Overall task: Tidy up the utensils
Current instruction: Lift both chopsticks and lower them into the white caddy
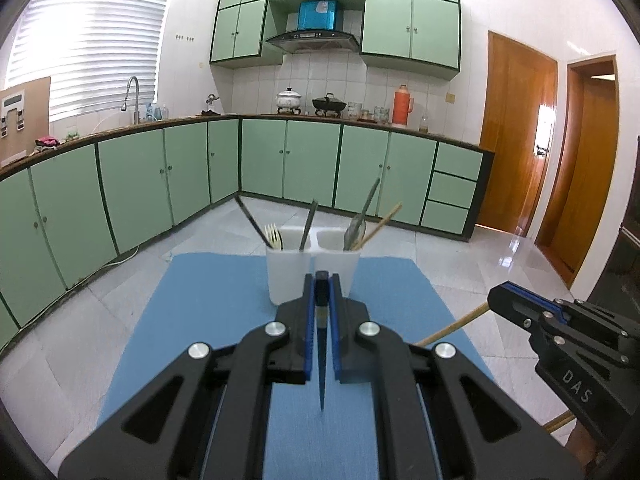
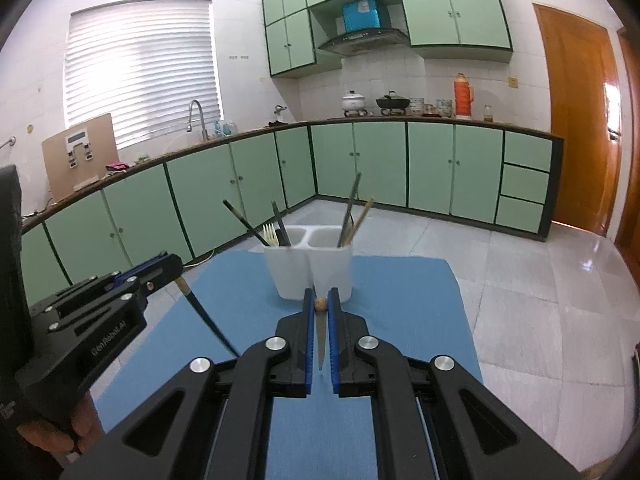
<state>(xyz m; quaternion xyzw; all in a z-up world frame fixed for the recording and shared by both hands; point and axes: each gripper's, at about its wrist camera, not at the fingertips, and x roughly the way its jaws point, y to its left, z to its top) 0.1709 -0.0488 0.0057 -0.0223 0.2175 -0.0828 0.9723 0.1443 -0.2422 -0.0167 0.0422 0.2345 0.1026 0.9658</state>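
A white two-compartment utensil holder [image 1: 312, 270] [image 2: 308, 270] stands at the far end of a blue mat [image 1: 208, 320] [image 2: 400, 300]. Its left compartment holds a pale fork [image 1: 274, 236] and dark chopsticks; its right holds a spoon [image 1: 354, 230] and a wooden chopstick. My left gripper [image 1: 321, 286] is shut on a black chopstick [image 1: 321, 360] [image 2: 204, 314], just short of the holder. My right gripper [image 2: 319, 300] is shut on a wooden chopstick [image 2: 319, 344] [image 1: 452, 330], also just before the holder.
Green floor cabinets [image 1: 160, 184] run along the left and far walls under a countertop with a sink tap [image 1: 132, 96], pots and a red thermos [image 1: 402, 106]. Wooden doors [image 1: 516, 148] stand at the right. White tiled floor surrounds the mat.
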